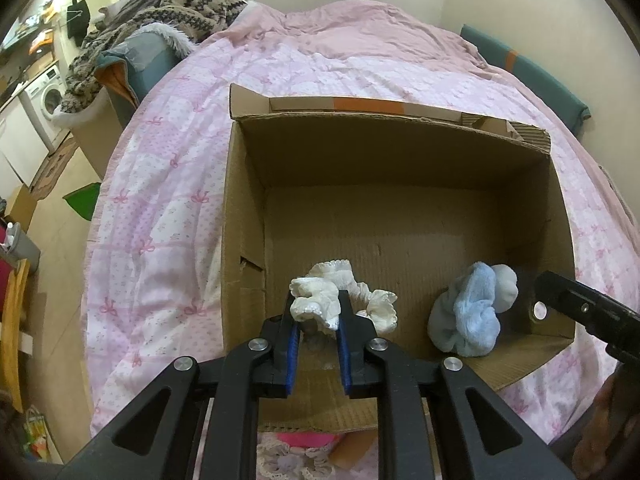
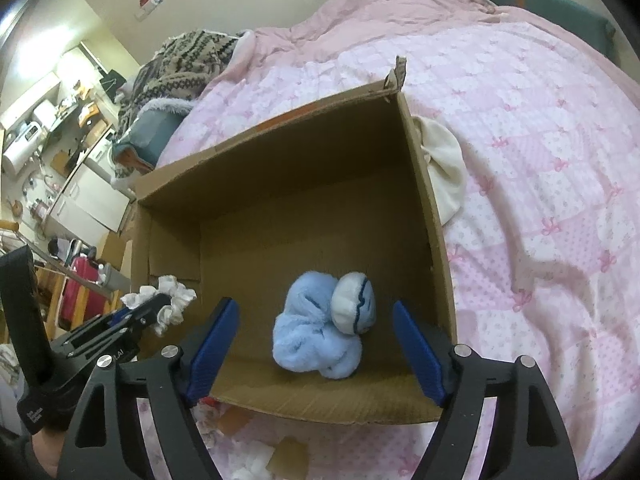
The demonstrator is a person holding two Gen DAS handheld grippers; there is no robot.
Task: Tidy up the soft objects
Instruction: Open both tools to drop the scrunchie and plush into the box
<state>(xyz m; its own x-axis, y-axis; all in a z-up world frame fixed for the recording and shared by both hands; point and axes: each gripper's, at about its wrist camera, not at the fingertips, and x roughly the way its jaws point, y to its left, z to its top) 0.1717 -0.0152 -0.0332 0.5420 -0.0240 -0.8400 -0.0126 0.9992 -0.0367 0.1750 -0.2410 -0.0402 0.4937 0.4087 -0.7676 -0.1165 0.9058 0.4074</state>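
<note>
In the left wrist view, the left gripper [image 1: 316, 312] pinched a white frilly scrunchie [image 1: 340, 296] over the cardboard box [image 1: 240, 216]. It looked light and squishy, easy to nip by one fold.

In the right wrist view, the right gripper [image 2: 316, 344] stood wide and empty over the fluffy blue socks [image 2: 316, 340] on the box floor. They looked soft; grab the fat middle.

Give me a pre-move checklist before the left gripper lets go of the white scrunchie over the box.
1. Left gripper shut on the white scrunchie: ok.
2. Scrunchie over the cardboard box opening: ok.
3. Box floor under it bare: ok.
4. Blue fuzzy bundle released inside the box: ok.
5. Right gripper open, pads off the bundle: ok.
6. Cream cloth outside the box wall, not yet packed: not ok.
</note>
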